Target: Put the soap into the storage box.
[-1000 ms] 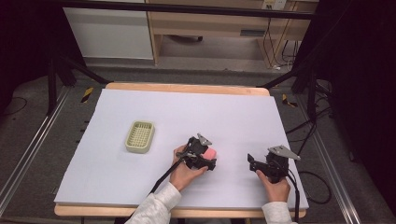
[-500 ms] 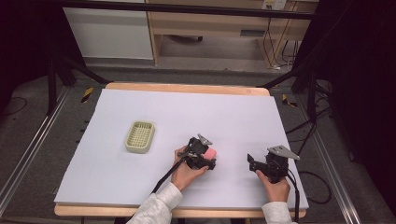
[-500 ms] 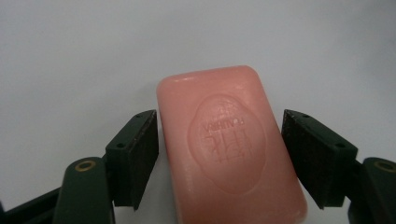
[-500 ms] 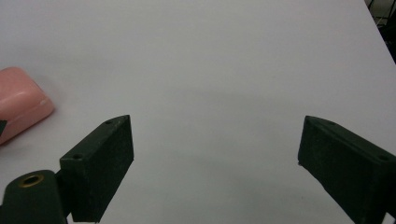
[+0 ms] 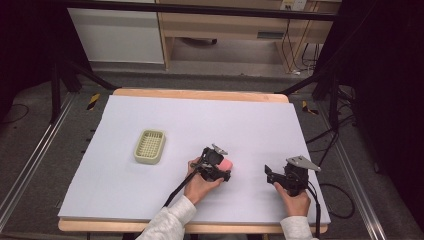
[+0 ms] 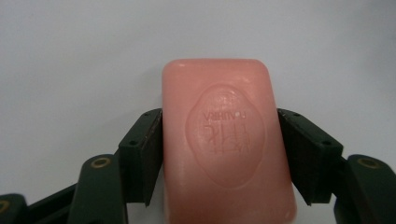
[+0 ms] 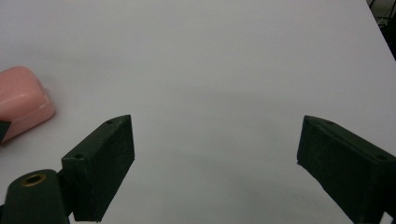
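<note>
A pink soap bar (image 6: 224, 140) with an embossed oval stamp lies on the white table sheet (image 5: 200, 125), right of centre near the front. My left gripper (image 6: 220, 122) has just been closing its jaws, and both pads now press on the bar's long sides. In the high view the left gripper (image 5: 225, 168) sits low over the soap bar (image 5: 228, 164), held by a hand. My right gripper (image 5: 272, 176) rests to the right, apart from the soap. The right gripper (image 7: 215, 140) stands open with bare sheet between its jaws, and the soap bar (image 7: 21, 105) shows at the far left.
A pale green slatted soap dish (image 5: 149, 146) stands on the sheet to the left of the left hand. The wooden table edge (image 5: 200, 94) runs along the back. Metal frame rails and cables flank the table on the floor.
</note>
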A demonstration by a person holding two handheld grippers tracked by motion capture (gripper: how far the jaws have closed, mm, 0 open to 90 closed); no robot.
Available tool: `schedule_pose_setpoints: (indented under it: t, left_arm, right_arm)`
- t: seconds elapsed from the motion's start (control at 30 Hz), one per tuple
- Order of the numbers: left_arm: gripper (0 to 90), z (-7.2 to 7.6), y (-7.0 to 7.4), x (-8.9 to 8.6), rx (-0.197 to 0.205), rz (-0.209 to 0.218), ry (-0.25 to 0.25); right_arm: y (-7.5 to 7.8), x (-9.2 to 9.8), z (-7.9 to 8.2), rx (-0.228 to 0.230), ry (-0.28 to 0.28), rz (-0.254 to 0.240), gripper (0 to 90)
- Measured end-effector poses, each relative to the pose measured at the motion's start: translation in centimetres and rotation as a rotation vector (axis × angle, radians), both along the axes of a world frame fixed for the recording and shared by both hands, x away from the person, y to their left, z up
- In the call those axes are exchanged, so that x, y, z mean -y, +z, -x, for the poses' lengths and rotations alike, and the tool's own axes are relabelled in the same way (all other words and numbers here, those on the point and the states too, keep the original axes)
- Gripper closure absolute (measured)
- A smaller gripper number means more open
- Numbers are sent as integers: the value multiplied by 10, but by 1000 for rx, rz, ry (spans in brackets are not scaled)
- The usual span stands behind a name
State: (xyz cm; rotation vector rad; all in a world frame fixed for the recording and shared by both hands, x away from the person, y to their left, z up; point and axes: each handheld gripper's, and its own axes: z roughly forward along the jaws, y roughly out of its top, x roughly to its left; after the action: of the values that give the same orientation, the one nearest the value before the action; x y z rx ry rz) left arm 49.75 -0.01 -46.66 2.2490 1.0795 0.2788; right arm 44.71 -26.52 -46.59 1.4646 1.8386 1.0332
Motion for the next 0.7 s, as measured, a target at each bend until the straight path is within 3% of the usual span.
schedule_pose_setpoints:
  t: [0.5, 0.7]
  left_arm:
    - [370, -1, 3, -2, -7, -21, 0]
    - [371, 0, 7, -7, -7, -9, -12]
  right_arm:
    - [0, 0, 0, -1, 3, 6, 115]
    - [0, 0, 0, 0, 4, 6, 115]
